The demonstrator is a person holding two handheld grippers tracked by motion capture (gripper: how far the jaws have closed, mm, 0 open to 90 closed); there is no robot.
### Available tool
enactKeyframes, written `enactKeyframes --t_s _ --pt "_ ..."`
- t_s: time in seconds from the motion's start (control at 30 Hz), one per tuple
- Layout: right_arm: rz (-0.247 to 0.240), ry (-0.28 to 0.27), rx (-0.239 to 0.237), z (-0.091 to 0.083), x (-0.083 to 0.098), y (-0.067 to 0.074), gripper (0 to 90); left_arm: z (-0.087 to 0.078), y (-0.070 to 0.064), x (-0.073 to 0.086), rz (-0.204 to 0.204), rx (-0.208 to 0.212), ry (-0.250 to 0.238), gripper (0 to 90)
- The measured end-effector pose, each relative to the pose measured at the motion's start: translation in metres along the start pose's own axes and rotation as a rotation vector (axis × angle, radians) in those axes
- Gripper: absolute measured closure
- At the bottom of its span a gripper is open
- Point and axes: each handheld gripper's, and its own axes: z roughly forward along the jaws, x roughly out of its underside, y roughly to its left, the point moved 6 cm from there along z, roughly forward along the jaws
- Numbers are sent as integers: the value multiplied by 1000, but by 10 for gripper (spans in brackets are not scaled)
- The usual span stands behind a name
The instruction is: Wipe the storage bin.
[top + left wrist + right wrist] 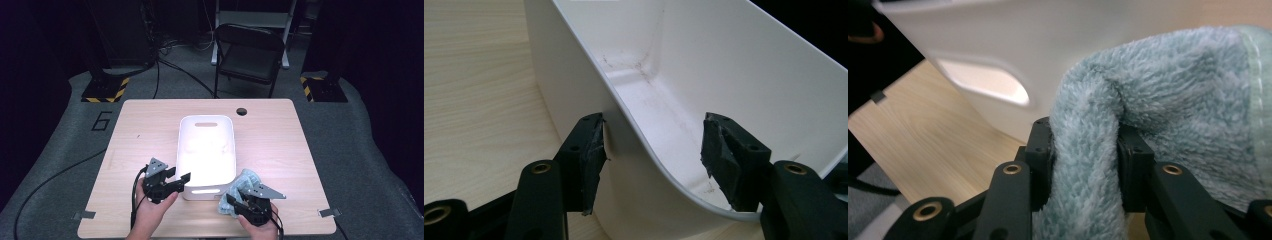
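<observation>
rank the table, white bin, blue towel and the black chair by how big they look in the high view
1. table
2. white bin
3. black chair, though it stands farther off, so this is unsure
4. blue towel

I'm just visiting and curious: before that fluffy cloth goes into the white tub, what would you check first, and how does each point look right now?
1. Right gripper pinches the blue-green cloth firmly: ok.
2. Cloth free of the table: cannot tell; it bunches low at the tub's near corner.
3. White tub empty inside: ok.
4. Left gripper steadies the tub: not ok; the jaws straddle the rim without pressing it.
5. Tub flat on the table: ok.
</observation>
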Motion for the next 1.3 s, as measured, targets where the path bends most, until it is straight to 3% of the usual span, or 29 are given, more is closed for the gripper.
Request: enactKeyframes --t_s 0.23,0.43,0.63,1.0,1.3 --pt "56 108 -26 20 20 -16 656 1 4 -1 2 21 -20 425" --pt "65 122 -62 19 20 -21 656 1 6 -2 15 13 -22 424" --pt "80 89 -57 9 14 -26 654 0 7 -4 40 6 -26 425" --pt "75 25 -26 -11 1 -42 654 -13 10 -19 45 68 -45 433" --pt "88 17 62 -35 -5 -76 652 -18 21 -27 52 79 -47 426"
